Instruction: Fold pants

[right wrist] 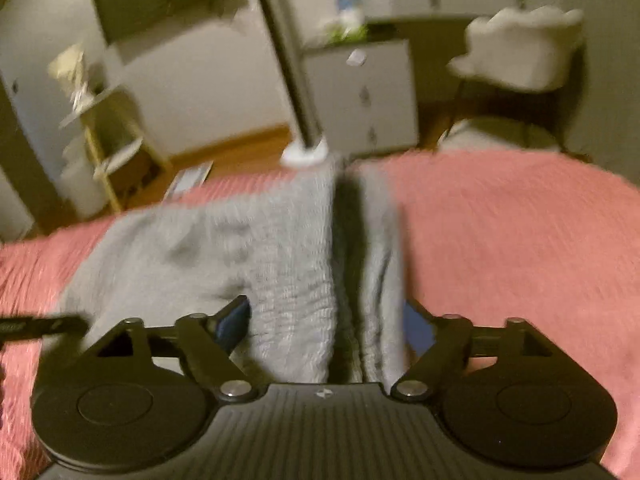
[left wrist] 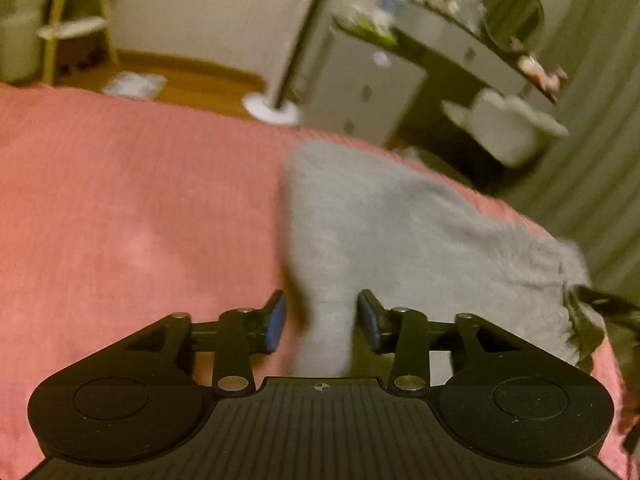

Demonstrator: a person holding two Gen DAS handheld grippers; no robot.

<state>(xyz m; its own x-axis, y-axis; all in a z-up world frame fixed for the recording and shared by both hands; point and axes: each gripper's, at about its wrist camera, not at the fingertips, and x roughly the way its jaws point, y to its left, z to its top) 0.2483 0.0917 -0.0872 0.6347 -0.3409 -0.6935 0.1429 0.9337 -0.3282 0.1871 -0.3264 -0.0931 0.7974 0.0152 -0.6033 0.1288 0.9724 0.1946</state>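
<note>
Grey pants (left wrist: 420, 232) lie on a pink bedspread (left wrist: 140, 220). In the left wrist view a narrow part of the pants runs between the fingers of my left gripper (left wrist: 322, 322); the blue pads stand apart on either side of the cloth. In the right wrist view the pants (right wrist: 280, 256) show their gathered waistband, which passes between the fingers of my right gripper (right wrist: 326, 326). Its jaws are wide apart around the cloth. The other gripper's dark body shows at the left edge of the right wrist view (right wrist: 36, 326) and at the right edge of the left wrist view (left wrist: 608, 320).
Beyond the bed's far edge are a wooden floor (left wrist: 192, 80), a white pole on a round base (left wrist: 276, 108), a white drawer unit (right wrist: 360, 96), a desk with a round mirror (left wrist: 512, 12), a white chair (right wrist: 520, 52) and a small shelf (right wrist: 108, 140).
</note>
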